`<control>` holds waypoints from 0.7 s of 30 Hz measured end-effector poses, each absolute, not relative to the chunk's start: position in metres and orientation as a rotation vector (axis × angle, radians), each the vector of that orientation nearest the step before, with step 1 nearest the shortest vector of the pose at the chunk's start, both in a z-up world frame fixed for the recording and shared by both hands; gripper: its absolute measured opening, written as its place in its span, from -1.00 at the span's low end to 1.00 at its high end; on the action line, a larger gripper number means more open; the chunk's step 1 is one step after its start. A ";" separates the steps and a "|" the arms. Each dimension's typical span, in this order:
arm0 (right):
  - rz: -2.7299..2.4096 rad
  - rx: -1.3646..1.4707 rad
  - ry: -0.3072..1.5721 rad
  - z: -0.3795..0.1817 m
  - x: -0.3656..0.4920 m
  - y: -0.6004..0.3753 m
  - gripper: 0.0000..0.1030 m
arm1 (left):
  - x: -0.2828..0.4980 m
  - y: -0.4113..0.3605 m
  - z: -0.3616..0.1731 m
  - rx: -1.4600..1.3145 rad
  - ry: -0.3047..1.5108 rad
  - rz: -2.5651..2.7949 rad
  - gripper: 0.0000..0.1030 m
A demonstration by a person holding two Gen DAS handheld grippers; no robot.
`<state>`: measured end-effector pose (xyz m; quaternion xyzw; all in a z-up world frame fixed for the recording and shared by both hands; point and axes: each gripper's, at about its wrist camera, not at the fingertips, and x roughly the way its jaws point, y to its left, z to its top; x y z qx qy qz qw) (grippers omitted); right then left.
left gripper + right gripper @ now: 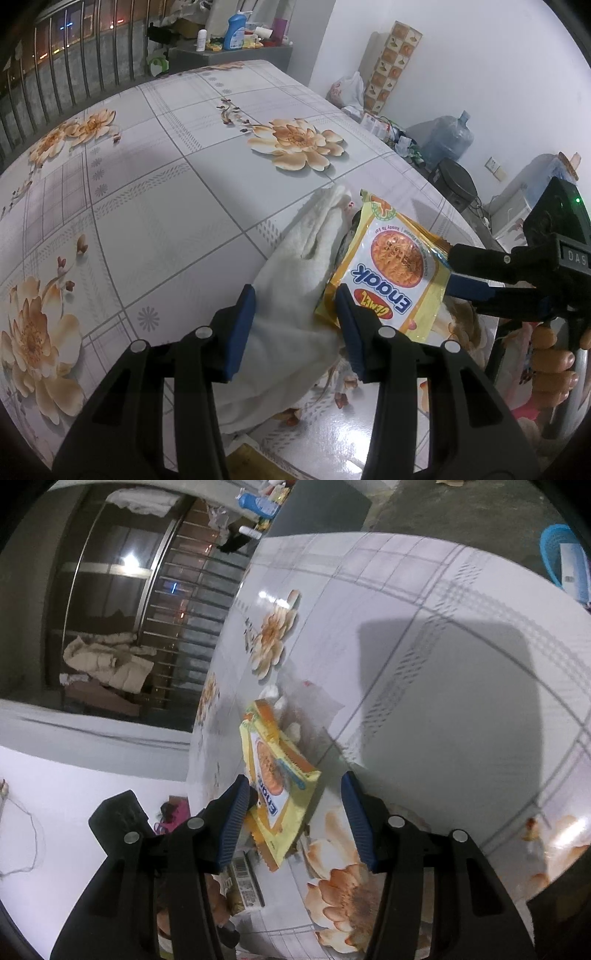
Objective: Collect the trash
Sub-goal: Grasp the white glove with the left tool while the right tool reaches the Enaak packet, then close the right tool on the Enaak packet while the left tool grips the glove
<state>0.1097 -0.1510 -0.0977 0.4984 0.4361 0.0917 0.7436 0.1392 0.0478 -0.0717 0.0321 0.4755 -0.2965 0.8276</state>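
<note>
A yellow Enaak noodle wrapper (391,273) lies near the table's right edge, partly on a crumpled white cloth (295,295). My left gripper (295,332) is open, its blue pads on either side of the cloth's near end, the right pad by the wrapper's corner. My right gripper shows in the left wrist view (452,267) at the wrapper's right edge. In the right wrist view the right gripper (295,816) is open, with the wrapper (275,782) between its pads, close to the left pad. The cloth (284,709) lies beyond the wrapper.
The table (166,192) wears a glossy floral cloth. A shelf with a blue detergent bottle (234,31) stands behind it. A water jug (448,138), bags and boxes sit on the floor to the right. A blue basket (561,557) is beyond the table.
</note>
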 end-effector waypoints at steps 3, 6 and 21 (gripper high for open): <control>0.218 1.080 0.959 -0.097 0.115 -0.146 0.00 | 0.139 0.048 -0.071 0.066 1.009 -0.630 -0.19; 0.238 1.077 0.979 -0.100 0.119 -0.138 -0.18 | 0.139 0.048 -0.071 0.066 1.008 -0.630 -0.19; 0.232 1.059 0.910 -0.092 0.110 -0.150 -0.89 | 0.130 0.069 -0.046 0.025 0.951 -0.700 -0.18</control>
